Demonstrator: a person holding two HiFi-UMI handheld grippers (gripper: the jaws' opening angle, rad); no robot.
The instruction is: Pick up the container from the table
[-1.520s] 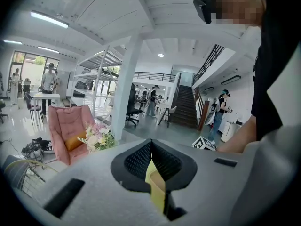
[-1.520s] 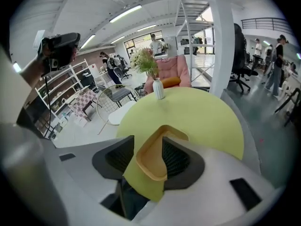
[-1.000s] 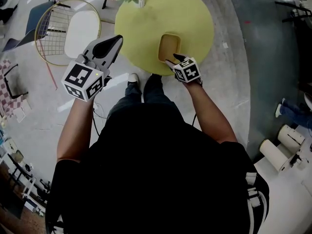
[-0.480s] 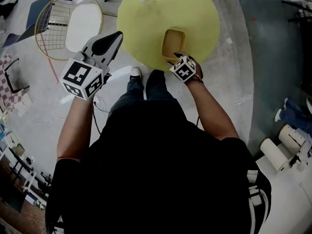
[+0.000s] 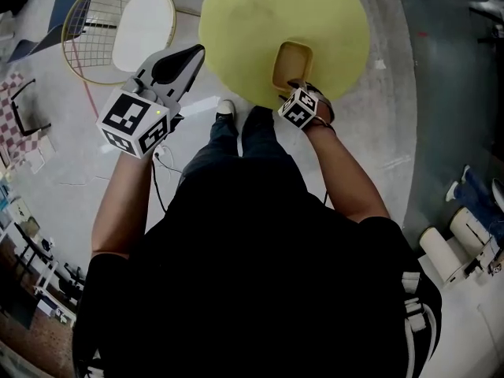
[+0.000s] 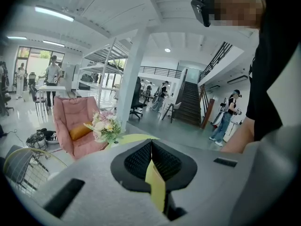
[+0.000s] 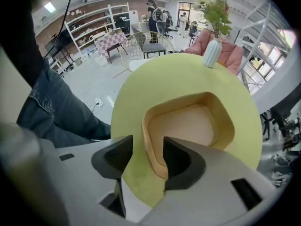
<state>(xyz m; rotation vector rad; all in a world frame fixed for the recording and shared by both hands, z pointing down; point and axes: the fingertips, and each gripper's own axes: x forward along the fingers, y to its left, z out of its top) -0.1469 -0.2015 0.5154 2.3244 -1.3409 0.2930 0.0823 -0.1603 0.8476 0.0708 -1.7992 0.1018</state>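
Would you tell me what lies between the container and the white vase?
Nothing: in the right gripper view the table is bare between the container and the vase.

We record a black short-sleeved top [image 5: 260,274] and blue jeans [image 5: 224,144]. Left gripper [image 5: 197,50] and right gripper [image 7: 148,145]: grey, with black-and-white marker cubes [image 5: 134,123].

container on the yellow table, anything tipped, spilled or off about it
Nothing stands out. The container sits flat and upright by the near edge of the table, looks empty, with no spill or damage showing. The vase at the far side also stands upright.
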